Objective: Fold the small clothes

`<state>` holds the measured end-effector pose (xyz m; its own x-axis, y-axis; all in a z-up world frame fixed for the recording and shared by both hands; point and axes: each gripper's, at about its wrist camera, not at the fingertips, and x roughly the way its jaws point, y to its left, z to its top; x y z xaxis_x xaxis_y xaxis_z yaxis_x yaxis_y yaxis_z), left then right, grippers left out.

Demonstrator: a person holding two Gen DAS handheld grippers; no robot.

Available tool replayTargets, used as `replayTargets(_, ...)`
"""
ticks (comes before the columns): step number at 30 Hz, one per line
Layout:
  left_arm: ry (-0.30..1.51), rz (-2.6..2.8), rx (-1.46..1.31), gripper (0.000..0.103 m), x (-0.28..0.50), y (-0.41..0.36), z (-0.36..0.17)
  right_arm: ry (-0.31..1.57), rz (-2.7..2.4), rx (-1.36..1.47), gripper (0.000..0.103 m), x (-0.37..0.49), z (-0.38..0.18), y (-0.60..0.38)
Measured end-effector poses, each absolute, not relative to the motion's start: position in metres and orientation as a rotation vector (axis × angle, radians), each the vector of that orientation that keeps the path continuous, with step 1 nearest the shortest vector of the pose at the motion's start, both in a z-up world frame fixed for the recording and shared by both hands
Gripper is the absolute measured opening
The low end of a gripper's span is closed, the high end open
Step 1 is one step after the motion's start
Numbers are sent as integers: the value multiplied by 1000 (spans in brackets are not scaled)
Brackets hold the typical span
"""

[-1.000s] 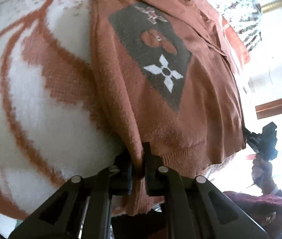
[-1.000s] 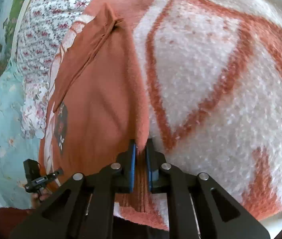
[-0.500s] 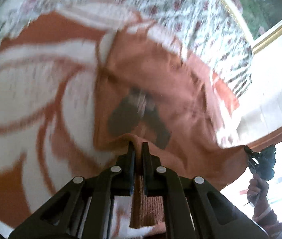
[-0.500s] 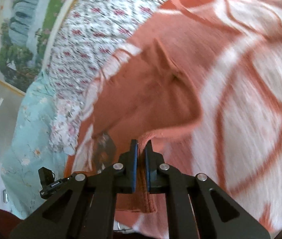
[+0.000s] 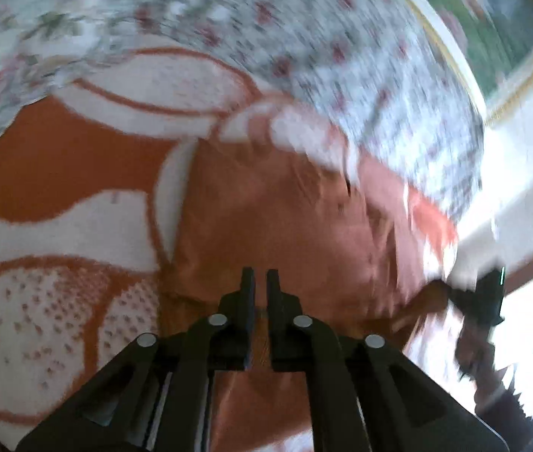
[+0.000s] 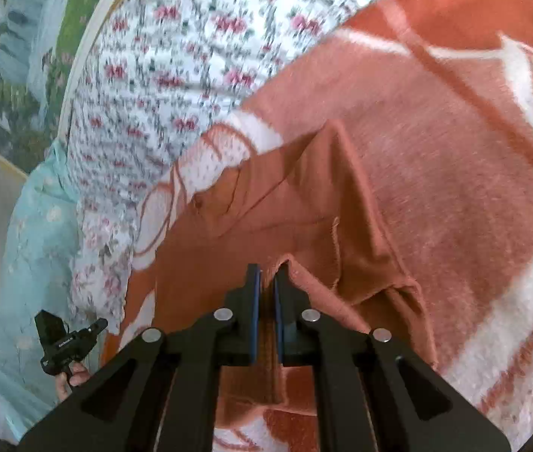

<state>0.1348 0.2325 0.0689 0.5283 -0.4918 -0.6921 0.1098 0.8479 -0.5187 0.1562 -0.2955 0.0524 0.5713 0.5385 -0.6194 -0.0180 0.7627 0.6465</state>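
— Where can your right claw (image 6: 265, 286) pass?
— To your right the blanket (image 6: 454, 158) lies bare toward the bed's edge.
— And what blocks you?
— The rust garment (image 6: 266, 211) is bunched just ahead; beyond it, the floral pillow (image 6: 191, 56) banks the bed's far edge.

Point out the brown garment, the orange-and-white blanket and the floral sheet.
brown garment (image 6: 266, 207): right wrist view, flat middle panel.
orange-and-white blanket (image 6: 454, 150): right wrist view, plain orange area.
floral sheet (image 6: 191, 37): right wrist view, flower-printed area above the blanket.
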Motion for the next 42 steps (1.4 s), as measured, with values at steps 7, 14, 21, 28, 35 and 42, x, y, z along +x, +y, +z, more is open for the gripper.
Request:
replayTargets(7,1227,-421,-265,58,140,190,-4,966,359,638,8,162,37,-295)
replayTargets(14,1265,-466,-180,9,144,161,-25,991,367,651,8,162,33,-292)
replayTargets(21,1109,-446,-207,5,117,164,13,957,323,675,8,136,43,-302)
replayTargets(28,863,-337,-251,5,141,193,98,890,287,677,8,141,62,-320)
replayTargets(35,838,-208,-255,5,225,197,81,897,240,748,8,217,30,-326)
replayTargets(42,892,-136,-223,5,263,190,37,999,188,722,9,276,-11,-319)
